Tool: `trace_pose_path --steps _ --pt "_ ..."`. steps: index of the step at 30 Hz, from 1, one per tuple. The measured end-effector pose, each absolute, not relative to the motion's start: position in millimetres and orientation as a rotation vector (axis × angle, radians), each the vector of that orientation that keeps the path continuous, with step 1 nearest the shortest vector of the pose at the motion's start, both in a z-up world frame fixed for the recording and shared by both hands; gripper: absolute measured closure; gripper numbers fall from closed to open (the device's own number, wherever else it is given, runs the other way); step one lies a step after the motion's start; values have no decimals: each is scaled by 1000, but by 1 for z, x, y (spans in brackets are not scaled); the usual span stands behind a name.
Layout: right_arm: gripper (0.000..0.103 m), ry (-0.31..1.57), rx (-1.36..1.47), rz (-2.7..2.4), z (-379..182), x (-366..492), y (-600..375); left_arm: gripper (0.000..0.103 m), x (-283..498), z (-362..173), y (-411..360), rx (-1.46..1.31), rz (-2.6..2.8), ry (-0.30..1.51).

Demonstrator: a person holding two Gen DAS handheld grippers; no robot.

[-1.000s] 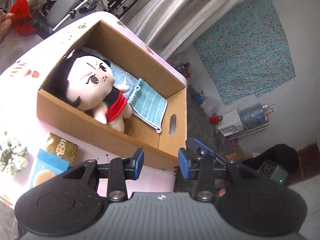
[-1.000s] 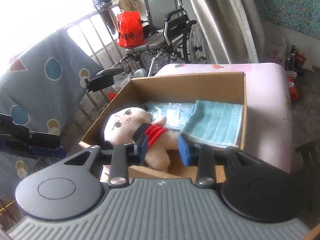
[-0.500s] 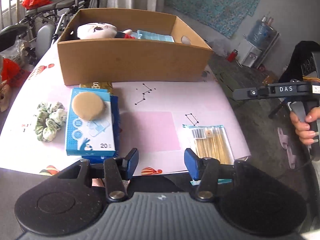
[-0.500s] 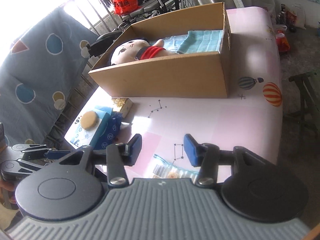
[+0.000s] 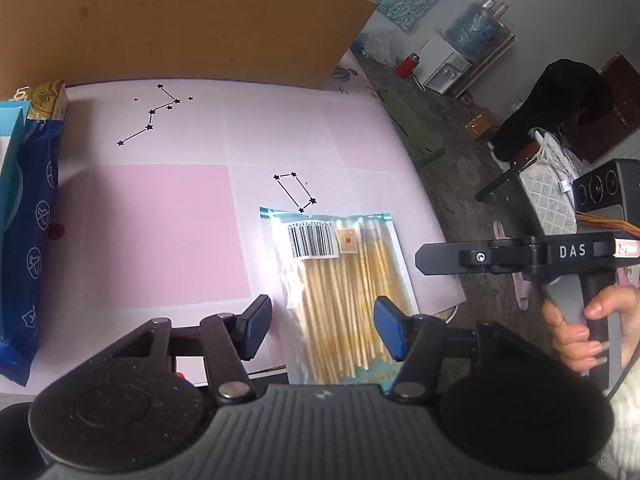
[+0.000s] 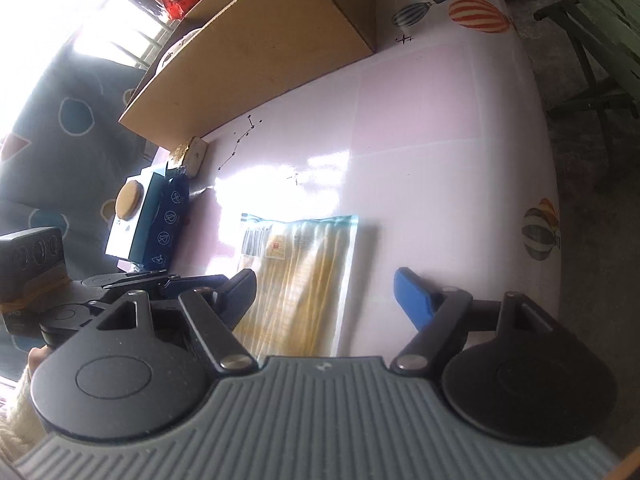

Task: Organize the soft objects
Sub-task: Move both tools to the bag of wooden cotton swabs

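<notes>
The left gripper [image 5: 322, 330] was tilted down over the pink bench [image 5: 168, 216], and its fingers [image 5: 256, 326] stood partly open, with nothing pressed between them. Seen through the gap between them, a clear bag of cotton swabs [image 5: 340, 280] lay flat on the bench near the front edge; whether the fingers touched the bag could not be told.

The right gripper [image 6: 324, 300] was above the same bag of cotton swabs [image 6: 298, 276]. Its jaws had just been opening and now stood wide apart, holding nothing; one dark finger was over the left edge of the bag, and the blue pad [image 6: 414, 300] was well to the right of it.

The cardboard box [image 5: 180, 20] stood at the far side of the bench. To the left lay a dark blue pack [image 5: 28, 240] with a lighter blue box [image 6: 132, 220] on top of it, and a small golden package [image 6: 192, 156] was just beside the cardboard box. A hand [image 5: 580, 332] held the handle of the right gripper.
</notes>
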State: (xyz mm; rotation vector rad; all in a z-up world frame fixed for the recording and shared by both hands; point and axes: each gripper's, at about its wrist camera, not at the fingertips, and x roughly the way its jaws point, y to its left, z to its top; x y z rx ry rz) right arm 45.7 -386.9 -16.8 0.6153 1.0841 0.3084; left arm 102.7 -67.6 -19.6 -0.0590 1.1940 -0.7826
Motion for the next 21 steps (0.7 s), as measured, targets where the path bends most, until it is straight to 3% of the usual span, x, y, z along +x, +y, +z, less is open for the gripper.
trace_pose_path --steps 8,18,20,21 --pt "20 1048 706 388 -22 63 -395 43 111 -28 -64 -191 -830 1170" --pt "21 982 720 429 -27 74 -389 42 99 -20 -78 -101 -809 1111" --pt "29 973 722 411 -28 72 -389 42 99 -19 -80 -103 -799 1105" --pt "45 975 725 400 -30 70 -389 42 98 -19 -80 -105 -794 1099"
